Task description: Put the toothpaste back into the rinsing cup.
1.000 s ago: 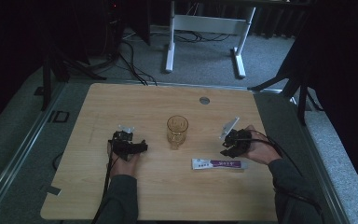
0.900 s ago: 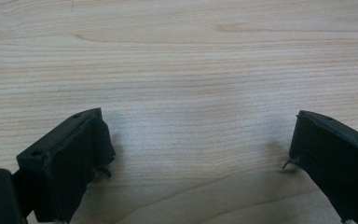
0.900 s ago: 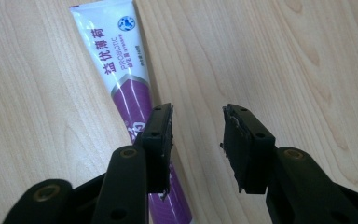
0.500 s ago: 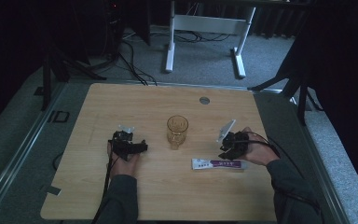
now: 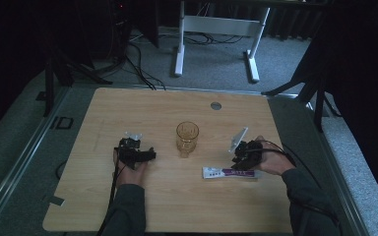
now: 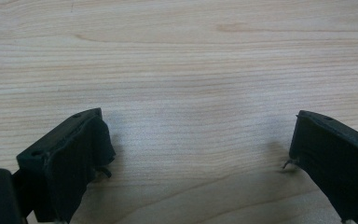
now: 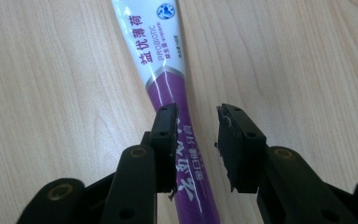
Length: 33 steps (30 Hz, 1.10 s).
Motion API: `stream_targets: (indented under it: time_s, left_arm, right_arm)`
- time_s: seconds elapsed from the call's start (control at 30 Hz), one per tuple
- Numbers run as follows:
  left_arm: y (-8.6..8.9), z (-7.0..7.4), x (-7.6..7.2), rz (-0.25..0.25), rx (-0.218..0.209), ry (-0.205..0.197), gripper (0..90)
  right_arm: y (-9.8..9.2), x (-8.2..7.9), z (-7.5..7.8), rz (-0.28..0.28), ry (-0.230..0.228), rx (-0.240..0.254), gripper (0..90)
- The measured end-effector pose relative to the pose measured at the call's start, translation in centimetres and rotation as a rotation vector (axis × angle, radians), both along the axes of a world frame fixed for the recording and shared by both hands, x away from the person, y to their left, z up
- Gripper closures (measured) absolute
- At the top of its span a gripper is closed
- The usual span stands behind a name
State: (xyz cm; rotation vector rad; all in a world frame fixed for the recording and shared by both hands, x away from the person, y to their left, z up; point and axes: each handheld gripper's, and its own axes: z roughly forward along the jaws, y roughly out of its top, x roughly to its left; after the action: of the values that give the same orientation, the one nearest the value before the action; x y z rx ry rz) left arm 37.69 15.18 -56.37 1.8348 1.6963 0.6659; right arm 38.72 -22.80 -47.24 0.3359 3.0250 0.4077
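Your right gripper has been closing around the tube, pads not yet pressing; left gripper wide open, empty

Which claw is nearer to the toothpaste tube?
Right. The right claw straddles the toothpaste tube, jaws just closing; the left claw sits beyond the glass.

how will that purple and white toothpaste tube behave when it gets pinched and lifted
The purple and white toothpaste tube lies flat and looks soft-walled, so it will probably dent and sag rather than stay stiff. Its glossy skin may slip between the right gripper, whose jaws have just been closing astride it without clearly pressing yet. Flattened as it is, it seems unlikely to roll.
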Motion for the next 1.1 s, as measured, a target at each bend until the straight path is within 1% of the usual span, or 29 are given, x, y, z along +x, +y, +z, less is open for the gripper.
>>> stream_targets:
  time_s: [0.17, 0.37, 0.63, 0.9, 1.1]
  left_arm:
    - [0.0, 0.0, 0.0, 0.000, 0.000, 0.000, 3.5]
    - [0.0, 0.0, 0.0, 0.000, 0.000, 0.000, 3.5]
    - [0.0, 0.0, 0.0, 0.000, 0.000, 0.000, 3.5]
    - [0.0, 0.0, 0.0, 0.000, 0.000, 0.000, 3.5]
    - [0.0, 0.0, 0.0, 0.000, 0.000, 0.000, 3.5]
  right_arm:
    - [0.1, -0.1, -0.4, 0.001, 0.012, -0.008, 68.3]
    - [0.3, -0.2, -0.9, 0.010, 0.016, -0.012, 68.3]
    - [0.5, -0.4, -1.6, 0.015, 0.035, -0.032, 68.3]
    - [0.7, -0.4, -1.9, 0.021, 0.045, -0.044, 68.4]
    - [0.8, -0.4, -1.9, 0.024, 0.043, -0.068, 68.1]
